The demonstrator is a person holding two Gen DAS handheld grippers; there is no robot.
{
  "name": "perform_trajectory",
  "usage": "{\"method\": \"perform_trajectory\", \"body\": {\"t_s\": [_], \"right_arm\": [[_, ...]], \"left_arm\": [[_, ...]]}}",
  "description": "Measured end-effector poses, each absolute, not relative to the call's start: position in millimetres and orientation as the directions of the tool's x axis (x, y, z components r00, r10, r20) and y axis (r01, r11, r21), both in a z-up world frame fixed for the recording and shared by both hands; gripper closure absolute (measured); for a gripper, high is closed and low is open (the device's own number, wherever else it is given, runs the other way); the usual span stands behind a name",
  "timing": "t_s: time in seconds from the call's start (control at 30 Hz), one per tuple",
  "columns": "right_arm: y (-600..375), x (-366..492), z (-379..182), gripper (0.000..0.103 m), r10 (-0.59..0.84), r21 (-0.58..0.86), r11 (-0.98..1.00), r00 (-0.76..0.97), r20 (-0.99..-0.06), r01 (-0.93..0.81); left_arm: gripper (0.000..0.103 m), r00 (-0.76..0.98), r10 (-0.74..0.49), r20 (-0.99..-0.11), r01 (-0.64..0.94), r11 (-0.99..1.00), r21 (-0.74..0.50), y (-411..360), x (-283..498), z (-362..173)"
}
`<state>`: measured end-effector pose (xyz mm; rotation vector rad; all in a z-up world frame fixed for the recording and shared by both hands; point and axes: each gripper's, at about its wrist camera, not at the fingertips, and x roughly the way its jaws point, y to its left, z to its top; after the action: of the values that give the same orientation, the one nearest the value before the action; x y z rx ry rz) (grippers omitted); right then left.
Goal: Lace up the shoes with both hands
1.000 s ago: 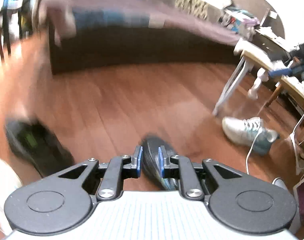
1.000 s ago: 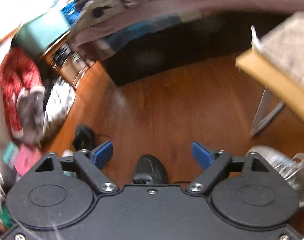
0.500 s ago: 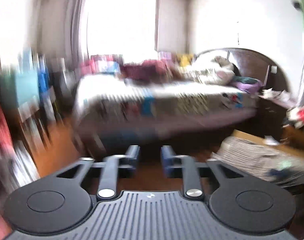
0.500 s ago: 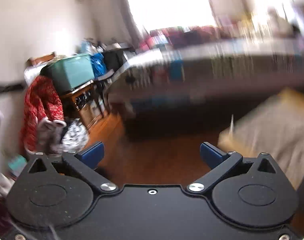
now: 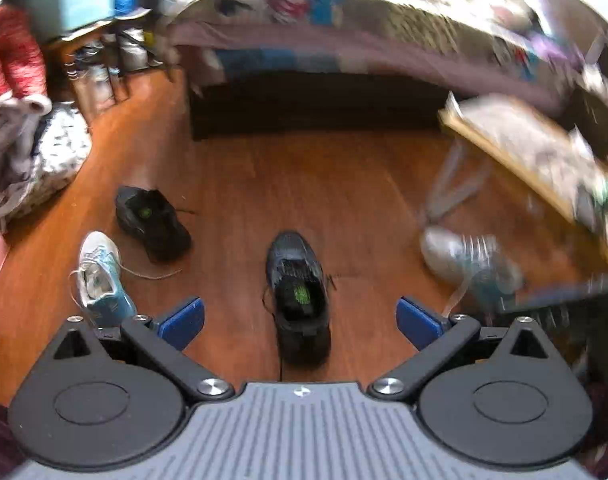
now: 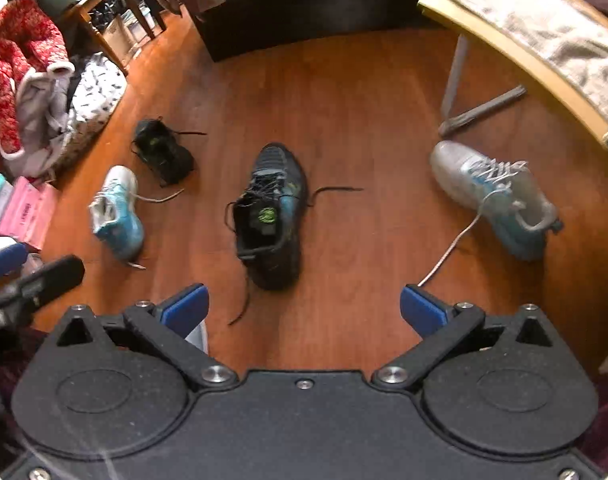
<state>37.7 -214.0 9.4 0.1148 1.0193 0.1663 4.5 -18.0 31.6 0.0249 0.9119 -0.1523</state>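
Note:
A dark sneaker [image 5: 298, 296] [image 6: 272, 216] with a green insole logo lies on the wood floor, toe pointing away, its black laces [image 6: 335, 190] loose and trailing on both sides. My left gripper [image 5: 300, 320] is open and empty, held above the floor with the shoe between its blue pads. My right gripper [image 6: 302, 308] is open and empty, just short of the shoe's heel. A second dark sneaker [image 5: 152, 222] [image 6: 164, 152] lies at the left.
A white and teal sneaker [image 6: 118, 212] lies left, its mate [image 6: 495, 196] right with a white lace trailing. A bed [image 5: 315, 92] stands behind, a small wooden table [image 6: 515, 44] at right, clothes and boxes [image 6: 28, 80] at left.
Both grippers swung up toward the bed and window, then back down to the floor. The left gripper has gone from shut to wide open. The right stayed open.

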Motion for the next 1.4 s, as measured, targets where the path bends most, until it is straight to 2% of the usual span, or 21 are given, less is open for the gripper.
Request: {"method": "perform_trajectory", "body": {"t_s": [0.07,0.13,0.37,0.7,0.87,1.4], "right_arm": [[-209,30,5,0.000,0.170,0.146,0.985,0.507,-0.845,-0.088],[-205,22,1,0.000,0.148,0.119,0.989,0.500,-0.853,-0.091],[-195,6,-7,0.001,0.102,0.055,0.993,0.494,-0.864,-0.107],[-186,5,-6,0.000,0.112,0.055,0.990,0.489,-0.865,-0.130],[-183,5,-12,0.000,0.126,0.066,0.987,0.465,-0.876,-0.144],[-189,7,-18,0.000,0.140,0.087,0.987,0.446,-0.884,-0.138]], "left_arm": [[0.000,0.553,-0.095,-0.828,0.155,0.988,-0.009,-26,6,21],[0.000,0.583,-0.093,-0.807,0.152,0.988,-0.005,-28,-1,26],[0.000,0.546,-0.167,-0.821,0.081,0.986,-0.147,-14,-4,16],[0.000,0.544,-0.109,-0.832,0.042,0.994,-0.103,-6,-12,9],[0.000,0.566,-0.022,-0.824,0.067,0.998,0.019,-11,-16,12],[0.000,0.543,-0.054,-0.838,0.091,0.996,-0.005,-14,-12,8]]}}
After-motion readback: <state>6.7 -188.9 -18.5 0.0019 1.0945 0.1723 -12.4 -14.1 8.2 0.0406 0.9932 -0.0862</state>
